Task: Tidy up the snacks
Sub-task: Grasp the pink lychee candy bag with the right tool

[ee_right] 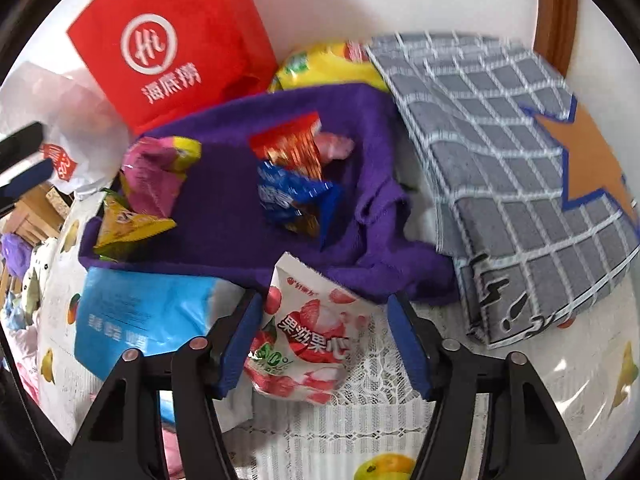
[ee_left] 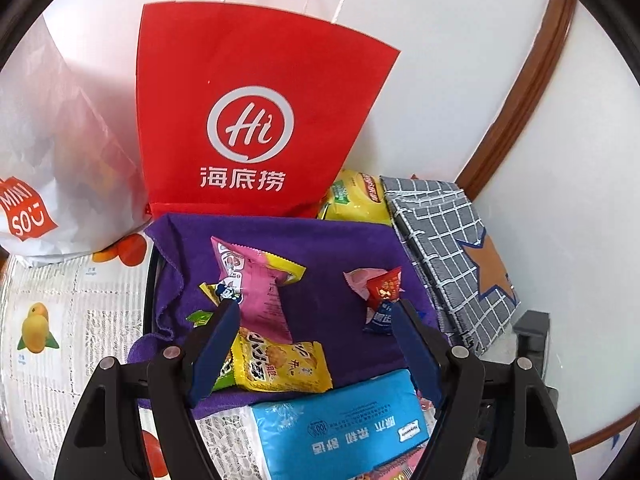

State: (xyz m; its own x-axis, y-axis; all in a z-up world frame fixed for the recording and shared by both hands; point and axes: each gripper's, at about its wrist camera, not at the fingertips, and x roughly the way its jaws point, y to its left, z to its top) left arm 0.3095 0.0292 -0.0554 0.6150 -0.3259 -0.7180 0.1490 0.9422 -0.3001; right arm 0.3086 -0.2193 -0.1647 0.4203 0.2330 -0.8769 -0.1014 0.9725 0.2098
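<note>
A purple cloth lies on the table with snacks on it. On its left are a pink-and-yellow packet and a yellow cracker packet. On its right are a small red packet and a blue one. My left gripper hangs open above the cloth with nothing in it. My right gripper points down at a white-and-pink fruit packet on the lace tablecloth. That packet lies between the jaws against the left pad, with a gap to the right pad.
A red paper bag and a white bag stand behind the cloth. A yellow bag lies at the back. A grey checked box with a star sits right, a blue tissue pack in front.
</note>
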